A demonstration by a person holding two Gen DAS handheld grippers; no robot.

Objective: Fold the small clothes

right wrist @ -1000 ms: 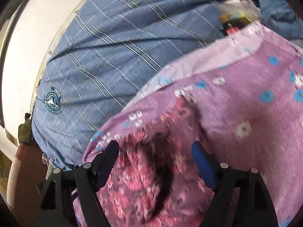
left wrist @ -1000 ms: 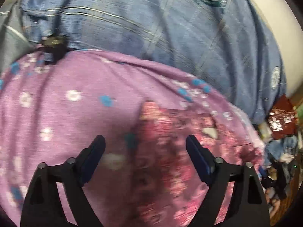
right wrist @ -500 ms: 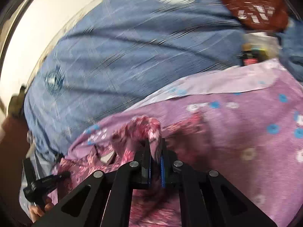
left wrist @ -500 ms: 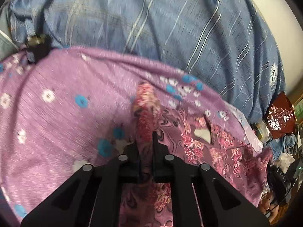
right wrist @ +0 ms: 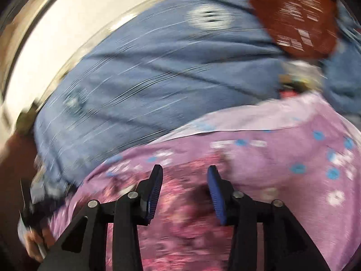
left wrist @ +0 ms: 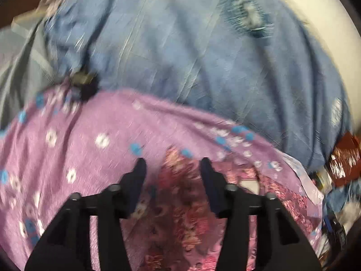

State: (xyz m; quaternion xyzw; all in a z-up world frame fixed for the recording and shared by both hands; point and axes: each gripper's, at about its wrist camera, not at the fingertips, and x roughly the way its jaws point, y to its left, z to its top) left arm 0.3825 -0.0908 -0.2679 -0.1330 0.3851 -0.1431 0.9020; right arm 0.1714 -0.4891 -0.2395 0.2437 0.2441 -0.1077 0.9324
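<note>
On the lilac cloth (left wrist: pixel 94 158), the pink floral garment (left wrist: pixel 182 194) lies bunched beneath both claws. The left gripper (left wrist: pixel 172 166) and right gripper (right wrist: pixel 185 174) are spread wide, holding nothing. Half a second ago each pinched a ridge of the garment; both have since let go. The fold looks freshly laid down; next, each claw likely needs a new edge to grip, though blur hides the seams.

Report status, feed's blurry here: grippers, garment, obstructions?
Left gripper open, right gripper open. Floral garment lies free on purple cloth. Nothing in the way.
</note>
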